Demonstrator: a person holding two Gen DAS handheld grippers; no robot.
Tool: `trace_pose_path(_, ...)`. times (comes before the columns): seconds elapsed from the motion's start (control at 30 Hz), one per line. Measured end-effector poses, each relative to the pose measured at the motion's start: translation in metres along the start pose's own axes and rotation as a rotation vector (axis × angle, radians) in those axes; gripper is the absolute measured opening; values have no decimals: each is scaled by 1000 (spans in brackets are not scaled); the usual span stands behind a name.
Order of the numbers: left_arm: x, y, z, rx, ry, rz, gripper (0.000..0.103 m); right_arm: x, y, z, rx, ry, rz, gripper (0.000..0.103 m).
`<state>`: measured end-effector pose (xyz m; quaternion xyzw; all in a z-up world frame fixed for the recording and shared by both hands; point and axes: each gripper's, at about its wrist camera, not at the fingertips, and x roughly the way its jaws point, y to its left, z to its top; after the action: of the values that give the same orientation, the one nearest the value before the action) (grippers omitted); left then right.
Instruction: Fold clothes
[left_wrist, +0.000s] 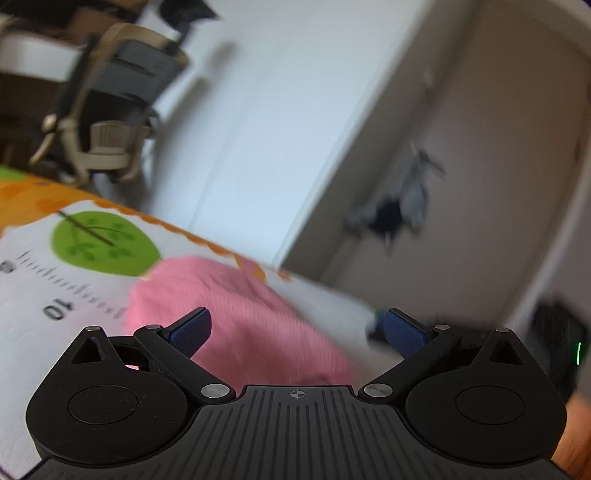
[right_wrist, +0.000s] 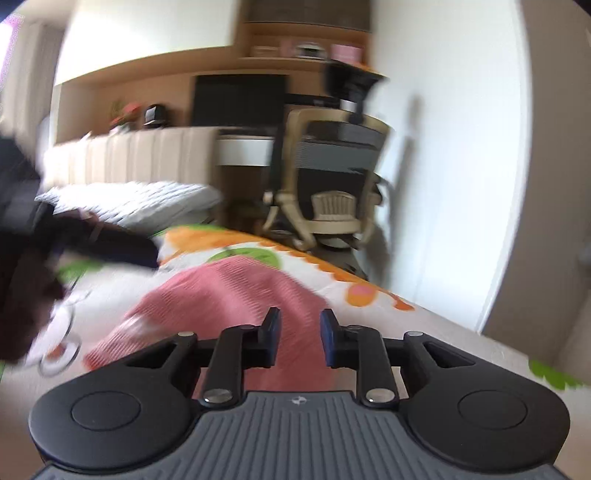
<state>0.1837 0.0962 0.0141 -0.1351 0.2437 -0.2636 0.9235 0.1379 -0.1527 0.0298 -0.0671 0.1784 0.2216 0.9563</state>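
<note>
A pink ribbed garment (left_wrist: 240, 314) lies bunched on a white bedsheet (left_wrist: 44, 295) printed with orange trim, a green tree and a ruler scale. My left gripper (left_wrist: 295, 328) hovers just above it, open wide, with nothing between its blue pads. In the right wrist view the same pink garment (right_wrist: 229, 295) spreads across the bedsheet (right_wrist: 461, 332). My right gripper (right_wrist: 299, 328) is over its near part, jaws a hand-width apart and holding nothing. Both views are motion-blurred.
A beige office chair (right_wrist: 332, 173) stands beside the bed near a white wall, also seen as the chair (left_wrist: 110, 103) in the left view. A dark garment (right_wrist: 110, 247) and a grey pillow (right_wrist: 140, 203) lie at the bed's far left. Clothes hang on a door (left_wrist: 402, 206).
</note>
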Motion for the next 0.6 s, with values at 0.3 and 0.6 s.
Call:
trace_pose_path(0.3, 14, -25, -32, 308, 67, 236, 99, -2, 41, -35, -292, 36, 42, 37)
trace_pose_path(0.6, 0, -20, -40, 402, 90, 307, 50, -11, 56, -39, -442, -14, -21, 14)
